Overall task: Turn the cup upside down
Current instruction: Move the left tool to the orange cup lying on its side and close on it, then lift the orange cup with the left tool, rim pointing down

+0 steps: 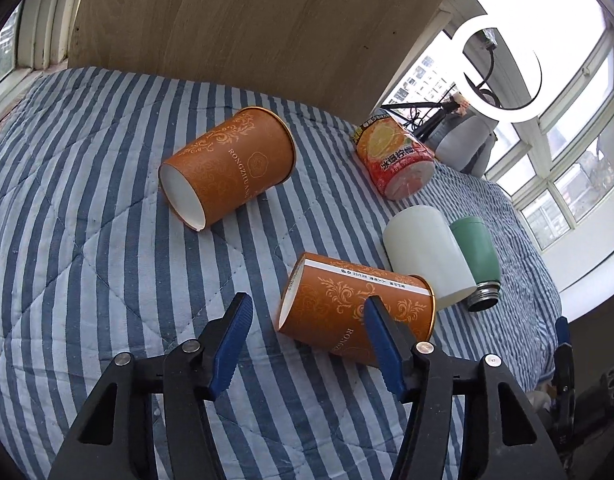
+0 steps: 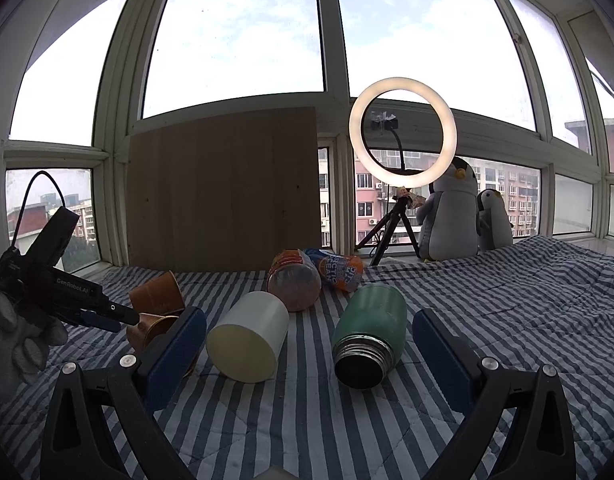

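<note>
Two orange paper cups lie on their sides on the striped quilt. The near orange cup (image 1: 347, 308) lies just ahead of my left gripper (image 1: 307, 312), which is open; its right finger crosses the cup's side. The far orange cup (image 1: 231, 164) lies further back. A white cup (image 1: 427, 248) and a green steel cup (image 1: 477, 256) also lie on their sides. In the right wrist view the white cup (image 2: 249, 336) and green cup (image 2: 367, 336) lie between the fingers of my open right gripper (image 2: 307, 344). The left gripper (image 2: 103, 318) shows there at the orange cups (image 2: 157, 292).
A red-orange snack cup (image 1: 395, 156) and a blue-orange packet (image 2: 341, 270) lie at the back. A wooden board (image 2: 223, 188), ring light on a tripod (image 2: 403, 132) and two plush penguins (image 2: 451, 212) stand by the window. The quilt (image 1: 87, 240) covers the surface.
</note>
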A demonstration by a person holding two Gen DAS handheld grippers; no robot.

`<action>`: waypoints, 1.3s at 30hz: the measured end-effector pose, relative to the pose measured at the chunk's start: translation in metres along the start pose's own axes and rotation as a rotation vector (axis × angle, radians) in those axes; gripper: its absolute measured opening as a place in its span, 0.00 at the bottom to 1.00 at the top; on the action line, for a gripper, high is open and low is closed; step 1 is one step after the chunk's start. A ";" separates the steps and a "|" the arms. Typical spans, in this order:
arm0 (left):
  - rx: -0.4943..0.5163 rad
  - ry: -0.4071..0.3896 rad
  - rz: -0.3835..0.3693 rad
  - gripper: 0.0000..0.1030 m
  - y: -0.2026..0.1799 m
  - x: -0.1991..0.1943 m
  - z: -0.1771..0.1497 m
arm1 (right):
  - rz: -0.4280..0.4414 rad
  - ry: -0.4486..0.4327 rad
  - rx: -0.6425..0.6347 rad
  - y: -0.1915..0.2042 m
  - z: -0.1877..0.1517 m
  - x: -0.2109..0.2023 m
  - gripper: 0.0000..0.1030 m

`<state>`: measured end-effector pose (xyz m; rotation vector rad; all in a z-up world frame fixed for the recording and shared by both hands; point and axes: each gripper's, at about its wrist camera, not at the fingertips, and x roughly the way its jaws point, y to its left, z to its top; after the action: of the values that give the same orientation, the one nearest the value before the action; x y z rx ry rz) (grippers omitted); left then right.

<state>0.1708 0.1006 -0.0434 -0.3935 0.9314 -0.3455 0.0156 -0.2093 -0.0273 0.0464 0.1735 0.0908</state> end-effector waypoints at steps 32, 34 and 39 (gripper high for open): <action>0.385 -0.061 -0.022 0.76 -0.052 -0.049 -0.082 | 0.237 0.190 -0.346 0.055 0.003 0.027 0.99; 0.370 -0.110 -0.007 0.82 -0.038 -0.062 -0.081 | 0.259 0.193 -0.502 0.076 0.003 0.025 0.99; 0.381 -0.148 0.059 0.90 -0.020 -0.073 -0.083 | 0.330 0.217 -0.785 0.126 0.000 0.020 0.99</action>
<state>0.0603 0.1009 -0.0271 -0.0410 0.7112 -0.4238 0.0246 -0.0821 -0.0237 -0.7218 0.3363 0.4884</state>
